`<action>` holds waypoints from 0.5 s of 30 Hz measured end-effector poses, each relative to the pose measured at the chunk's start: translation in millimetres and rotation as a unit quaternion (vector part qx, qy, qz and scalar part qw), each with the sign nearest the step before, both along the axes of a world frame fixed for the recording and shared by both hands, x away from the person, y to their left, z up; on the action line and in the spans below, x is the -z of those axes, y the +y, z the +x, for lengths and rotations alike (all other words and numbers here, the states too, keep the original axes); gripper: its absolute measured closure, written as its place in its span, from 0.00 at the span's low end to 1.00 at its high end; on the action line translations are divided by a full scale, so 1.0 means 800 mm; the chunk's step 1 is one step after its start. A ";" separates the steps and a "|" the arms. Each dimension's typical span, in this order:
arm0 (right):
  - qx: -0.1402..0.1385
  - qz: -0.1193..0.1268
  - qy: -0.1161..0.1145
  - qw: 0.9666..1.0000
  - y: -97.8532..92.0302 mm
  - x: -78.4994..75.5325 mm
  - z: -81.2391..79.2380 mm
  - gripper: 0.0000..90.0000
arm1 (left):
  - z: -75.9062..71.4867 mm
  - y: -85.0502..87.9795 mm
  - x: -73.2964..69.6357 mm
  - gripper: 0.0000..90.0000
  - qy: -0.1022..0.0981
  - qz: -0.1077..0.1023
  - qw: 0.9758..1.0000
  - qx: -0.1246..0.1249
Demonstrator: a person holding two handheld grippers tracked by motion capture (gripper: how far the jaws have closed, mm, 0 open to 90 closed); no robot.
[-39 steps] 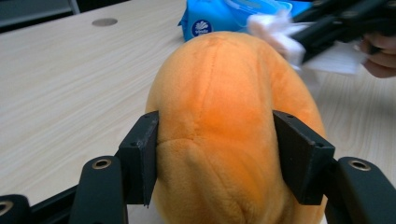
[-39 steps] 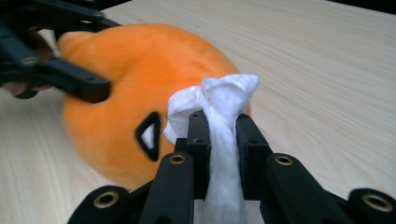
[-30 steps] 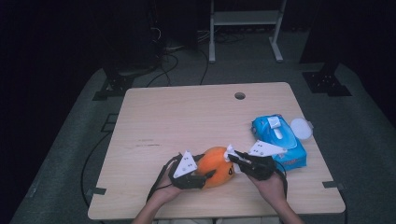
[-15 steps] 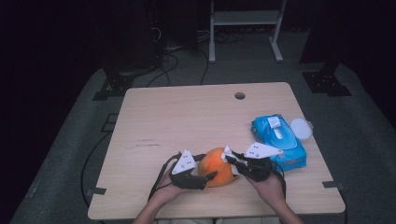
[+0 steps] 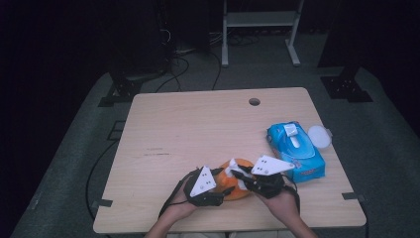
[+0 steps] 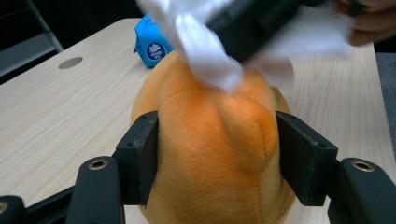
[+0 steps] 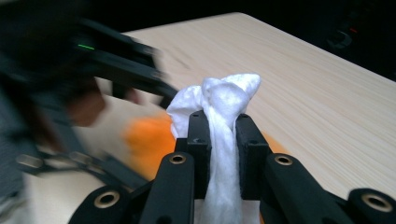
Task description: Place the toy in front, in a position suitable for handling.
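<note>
Wiping is the step in hand: right gripper [image 7: 218, 135] pinches a crumpled white tissue [image 7: 224, 100] against the round orange plush toy [image 6: 210, 140], which the left gripper [image 6: 217, 161] clamps at the table's [image 5: 198, 124] near edge. Next, I judge, come further strokes across the fabric.

1. An orange plush toy [image 5: 236, 179], rounded and soft with a seam down its middle, is seen low in the high view, just right of centre, resting on the counter [image 5: 198, 129]. In the left hand-held gripper view it [image 6: 210, 140] fills the lower centre of the frame, clasped on both flanks by the black jaws.

2. A white tissue [image 7: 219, 140], crumpled and twisted into a strand, is pinched upright at the centre of the right hand-held gripper view. In the left hand-held gripper view it [image 6: 205, 56] is laid against the top of the toy, upper centre.
</note>
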State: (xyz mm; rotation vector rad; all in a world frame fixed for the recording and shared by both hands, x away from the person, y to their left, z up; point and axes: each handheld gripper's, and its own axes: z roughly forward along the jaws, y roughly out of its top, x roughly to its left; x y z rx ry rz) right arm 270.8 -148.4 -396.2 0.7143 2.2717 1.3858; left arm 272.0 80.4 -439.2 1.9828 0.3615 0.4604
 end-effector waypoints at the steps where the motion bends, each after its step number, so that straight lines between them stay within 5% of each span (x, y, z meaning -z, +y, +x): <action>1: 0.018 0.012 0.014 1.000 -0.013 0.003 0.007 0.87 | 0.001 -0.001 0.000 0.40 0.001 -0.001 1.000 0.000; 3: 0.017 0.019 0.019 0.999 -0.013 0.003 0.006 0.87 | 0.001 -0.005 0.000 0.40 -0.004 0.006 1.000 0.004; 6: -0.029 0.034 0.021 0.999 0.003 0.002 -0.006 0.87 | -0.001 -0.003 0.001 0.40 -0.006 0.006 1.000 0.007; 9: -0.036 0.015 0.010 0.999 0.015 0.003 -0.010 0.87 | -0.001 0.003 0.001 0.40 -0.007 0.015 1.000 0.007; 13: -0.008 0.012 0.014 1.000 0.000 0.004 0.001 0.87 | 0.003 0.009 0.003 0.41 -0.002 0.016 1.000 0.001; 15: 0.041 0.012 0.035 0.998 -0.030 0.019 0.022 0.87 | 0.009 0.016 0.006 0.41 0.009 0.008 1.000 -0.006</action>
